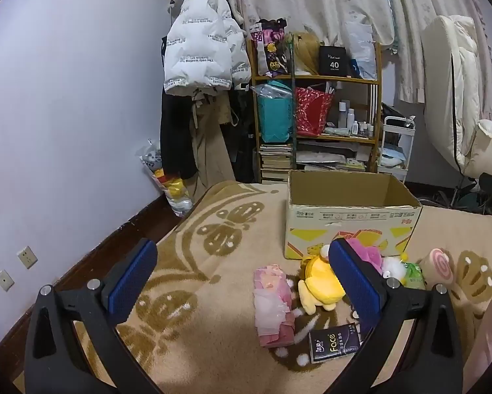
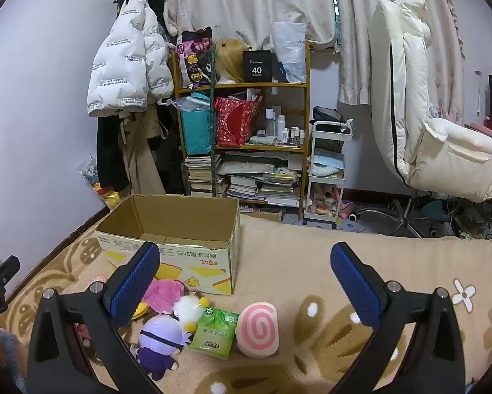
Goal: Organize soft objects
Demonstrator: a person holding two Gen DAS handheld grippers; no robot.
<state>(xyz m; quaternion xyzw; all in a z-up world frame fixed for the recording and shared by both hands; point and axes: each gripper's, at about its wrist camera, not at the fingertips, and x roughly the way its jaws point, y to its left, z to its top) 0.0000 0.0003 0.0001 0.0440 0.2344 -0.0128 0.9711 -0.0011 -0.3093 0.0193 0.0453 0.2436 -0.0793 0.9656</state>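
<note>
Cardboard box (image 2: 167, 229): open on the blanket (image 2: 311, 256), nothing visible inside; sorting appears unstarted. Loose in front of it: yellow plush (image 1: 321, 282), pink tissue pack (image 1: 274, 305), swirl cushion (image 2: 258, 328), purple doll (image 2: 159, 341), green tissue pack (image 2: 213, 331). Left gripper (image 1: 242, 282) and right gripper (image 2: 246, 282): both spread wide, holding nothing.

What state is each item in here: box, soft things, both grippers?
cardboard box: open-topped, upright, looks empty
left gripper: fingers wide open, holding nothing
right gripper: fingers wide open, holding nothing
yellow plush: lying on the blanket, outside the box
pink swirl cushion: on the blanket, outside the box
green tissue pack: lying flat between purple plush and cushion
black tissue pack: lying flat on the blanket
</note>
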